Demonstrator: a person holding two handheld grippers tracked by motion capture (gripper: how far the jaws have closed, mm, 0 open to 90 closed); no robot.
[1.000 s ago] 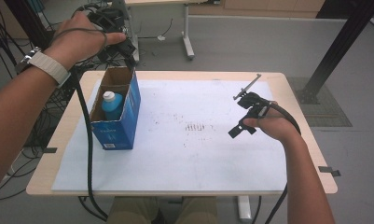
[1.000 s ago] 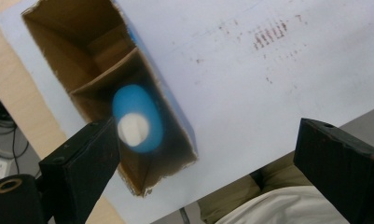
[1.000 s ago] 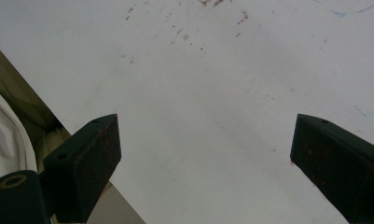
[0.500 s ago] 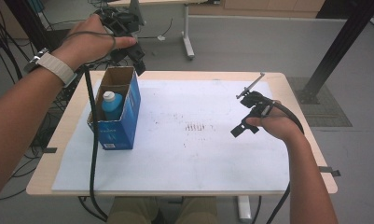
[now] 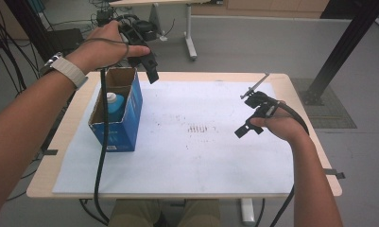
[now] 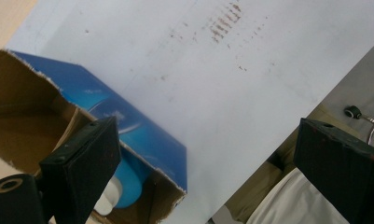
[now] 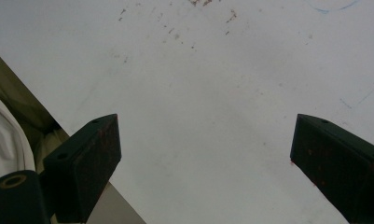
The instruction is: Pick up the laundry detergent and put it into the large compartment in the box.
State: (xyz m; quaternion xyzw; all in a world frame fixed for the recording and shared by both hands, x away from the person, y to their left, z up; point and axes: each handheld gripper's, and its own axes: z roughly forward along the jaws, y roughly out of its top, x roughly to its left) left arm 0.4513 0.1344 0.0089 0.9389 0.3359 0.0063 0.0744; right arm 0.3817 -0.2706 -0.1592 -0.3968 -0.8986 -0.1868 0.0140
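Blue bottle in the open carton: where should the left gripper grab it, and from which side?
Grip the blue bottle by its white cap and neck, coming straight down through the carton's open top. It stands upright, walled in by cardboard on every side, so probably no side approach. The left gripper, jaws wide open, hovers above.

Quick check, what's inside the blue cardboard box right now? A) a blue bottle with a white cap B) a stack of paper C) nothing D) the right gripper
A: the open-topped blue box holds a blue bottle with a white cap, seen from above in the high view and again past the left gripper in its own view, where that gripper's fingers stand wide apart above the box.
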